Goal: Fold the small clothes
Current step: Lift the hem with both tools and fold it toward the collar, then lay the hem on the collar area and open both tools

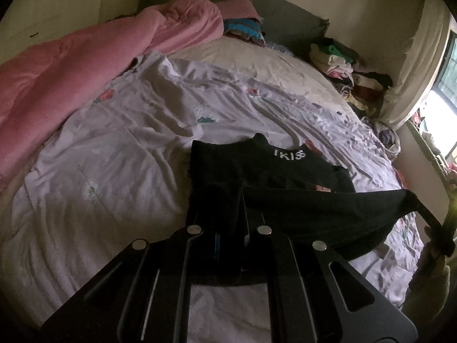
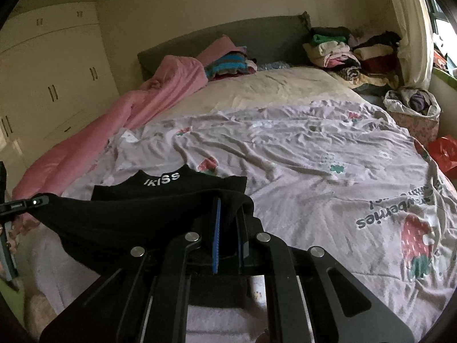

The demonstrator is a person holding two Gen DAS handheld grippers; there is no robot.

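Two corners of a small black garment [image 1: 271, 177] are pinched at once, one by the left gripper [image 1: 240, 200] and one by the right gripper [image 2: 228, 217], each pair of fingers shut narrow on a fold of the cloth. The near edge is held raised and slung between them, while the far part, with white lettering at the waistband, lies flat on the bed [image 2: 314, 148].

The fabric sags freely between the grips, so it is judged light, soft and limp, with no stiffness of its own and nothing fragile about it. Slipping is judged the chief risk, since only thin edges are caught; the corners or hems are thought the best places to be gripped.

From left to right, a white wardrobe [image 2: 51, 80] is seen by the wall, a pink quilt [image 1: 71, 65] is heaped along the bed's side, and a wrinkled pale sheet printed with strawberries [image 2: 414, 240] is spread beneath the garment. Stacked folded clothes [image 2: 337, 48] are piled by the grey headboard [image 2: 228, 34], and a curtained window [image 1: 448, 65] is glimpsed at far right.
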